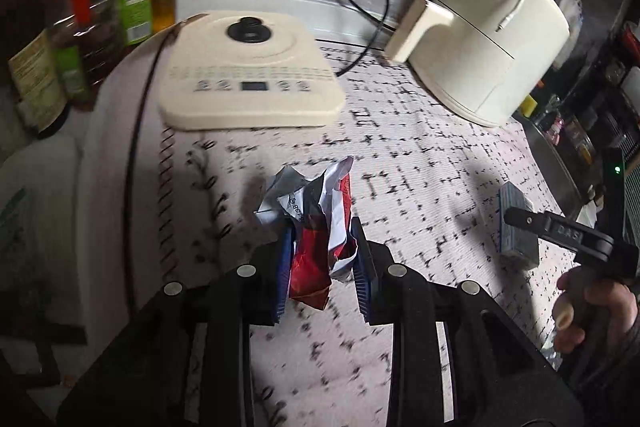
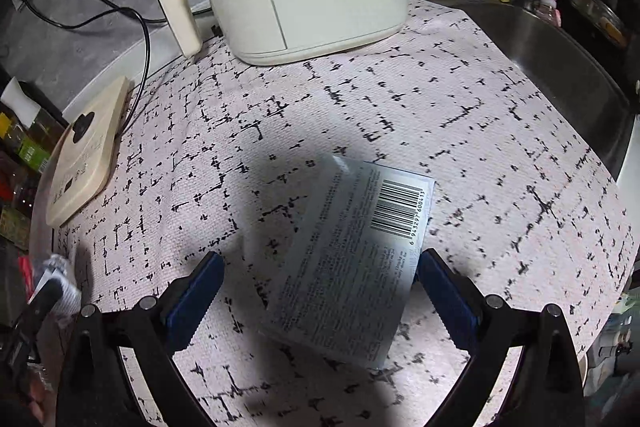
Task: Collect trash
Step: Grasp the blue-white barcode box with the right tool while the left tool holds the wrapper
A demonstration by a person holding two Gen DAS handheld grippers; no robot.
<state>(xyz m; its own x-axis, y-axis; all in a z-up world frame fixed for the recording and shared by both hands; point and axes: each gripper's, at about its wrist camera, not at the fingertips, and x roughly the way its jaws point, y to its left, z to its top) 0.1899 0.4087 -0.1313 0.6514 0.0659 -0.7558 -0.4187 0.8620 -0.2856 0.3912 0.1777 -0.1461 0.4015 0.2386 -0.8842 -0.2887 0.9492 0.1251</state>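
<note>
1. Left wrist view: the left gripper point(image 1: 322, 267) is clamped on a crumpled wrapper point(image 1: 316, 227), red, white and blue, which stands up between the blue pads above the patterned cloth point(image 1: 420, 163). The wad looks light and springy, so it should handle easily but could slip out if the squeeze loosens; a hold across its thick middle seems safest. Off to the right, the right gripper point(image 1: 520, 219) sits at a grey packet point(image 1: 516, 227). A cream appliance base point(image 1: 252, 67) and a cream kettle-like appliance point(image 1: 492, 39) stand behind.

2. Right wrist view: the right gripper point(image 2: 320, 287) has its fingers spread wide, one on either side of the flat packet point(image 2: 352, 259), which lies barcode-up on the cloth point(image 2: 440, 99). It appears thin, light and glossy, probably slippery and floppy. Pinching across its narrow width, edge to edge, looks the likeliest hold; whether the pads touch it yet cannot be told.
</note>
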